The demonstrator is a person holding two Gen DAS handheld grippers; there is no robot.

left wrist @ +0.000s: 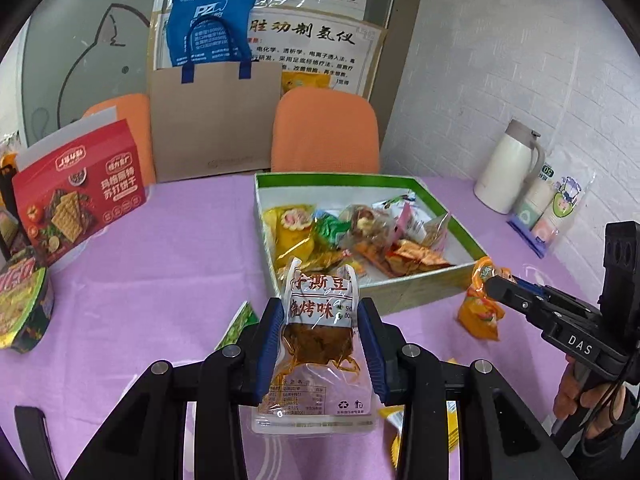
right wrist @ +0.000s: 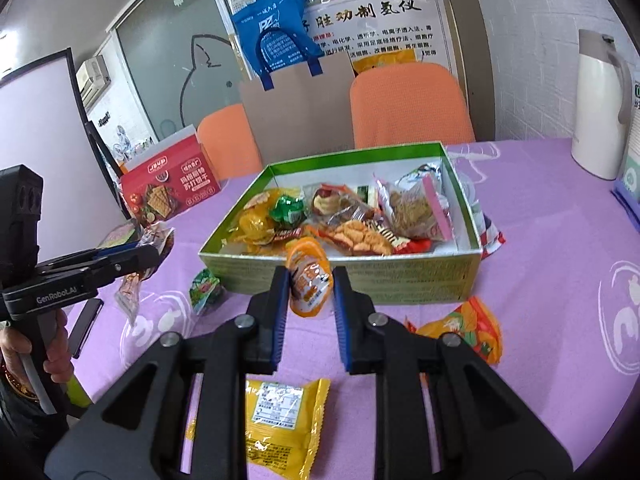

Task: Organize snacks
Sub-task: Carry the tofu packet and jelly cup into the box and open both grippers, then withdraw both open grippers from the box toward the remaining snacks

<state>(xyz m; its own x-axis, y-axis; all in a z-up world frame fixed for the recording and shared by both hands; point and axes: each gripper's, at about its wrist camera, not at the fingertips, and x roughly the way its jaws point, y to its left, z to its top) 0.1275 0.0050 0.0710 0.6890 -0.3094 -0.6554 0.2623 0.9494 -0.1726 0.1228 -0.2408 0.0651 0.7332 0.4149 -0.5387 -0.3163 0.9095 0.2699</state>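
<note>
The left wrist view is looking down along the left gripper point(left wrist: 320, 320) toward a purple table point(left wrist: 160, 280). Its jaws are closed most of the way and are clamping a clear tofu packet point(left wrist: 318, 336) by its two long edges. The packet is standing nearly upright between the blue pads point(left wrist: 268, 344), its long axis running along the fingers, its printed top pointing away toward the box point(left wrist: 420, 288). The box is lying just beyond the packet's top and slightly to the right, open upward and already holding a heap of wrapped snacks point(left wrist: 360, 236). At the right edge, the right gripper point(left wrist: 490, 282) is pinching an orange pouch point(left wrist: 480, 304) by its top, so the pouch is hanging down beside the box's near right corner.

The right wrist view is looking over the right gripper point(right wrist: 310, 280) at the same box point(right wrist: 360, 276), whose near wall is sitting directly ahead of the jaws. The jaws are nearly closed and are squeezing the small orange pouch point(right wrist: 310, 280), which is tilting up toward the box's rim. At the left, the left gripper point(right wrist: 154, 250) is carrying the tofu packet point(right wrist: 132, 284), which is dangling beside the box's left end. Loose snacks are lying on the cloth: a yellow packet point(right wrist: 284, 412) beneath the jaws, an orange bag point(right wrist: 468, 328) to the right, a green sweet point(right wrist: 204, 288) by the box.

Judging by this, both hands are near the box, the right one facing it more squarely, and each load needs carrying forward over the near wall.
</note>
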